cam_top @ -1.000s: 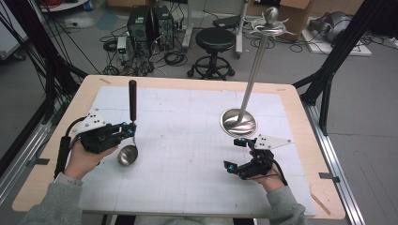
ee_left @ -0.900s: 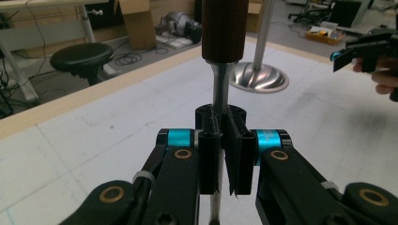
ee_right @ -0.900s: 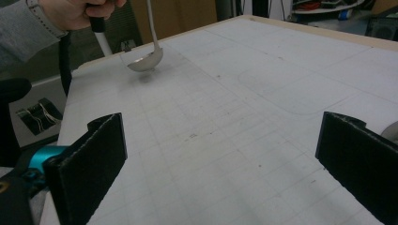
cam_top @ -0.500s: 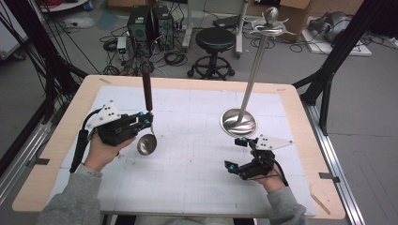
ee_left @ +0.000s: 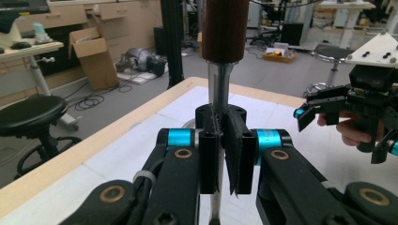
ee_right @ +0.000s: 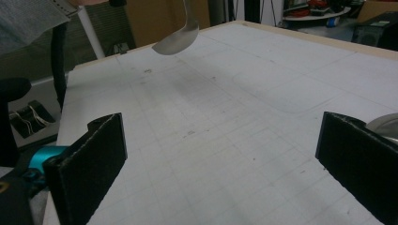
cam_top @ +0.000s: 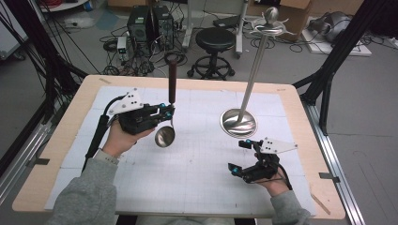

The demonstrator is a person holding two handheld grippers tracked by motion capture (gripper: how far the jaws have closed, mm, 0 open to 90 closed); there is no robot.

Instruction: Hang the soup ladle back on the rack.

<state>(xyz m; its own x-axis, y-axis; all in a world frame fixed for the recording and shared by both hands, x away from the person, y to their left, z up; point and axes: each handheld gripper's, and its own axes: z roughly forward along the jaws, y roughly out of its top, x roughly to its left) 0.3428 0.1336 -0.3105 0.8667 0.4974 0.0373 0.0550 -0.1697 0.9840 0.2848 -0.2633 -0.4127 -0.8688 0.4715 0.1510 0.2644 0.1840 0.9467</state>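
The steel ladle with a dark wooden handle [cam_top: 167, 117] hangs above the white gridded mat [cam_top: 187, 178] on the table [cam_top: 291, 108], left of centre in the high view, its handle upright and its bowl down and clear of the surface. The left gripper [cam_top: 165, 111] pinches its thin metal shank just under the wood, while the right gripper [cam_top: 239, 154] rests low near the front right with its jaws spread and nothing between them. Just beyond it stands a tall polished metal stand with a round base [cam_top: 239, 123] and hooks at the top. In the left gripper view the jaws press together on the shank of the ladle [ee_left: 218, 89], with the wooden grip rising above them and the right gripper [ee_left: 307, 115] farther off. In the right gripper view the two black jaws stand wide apart over the mat, and the ladle bowl [ee_right: 176, 40] hovers well away. The ladle looks rigid and fairly light but bowl-heavy; the smooth shank could twist or slip, so the wooden grip seems the surer hold.
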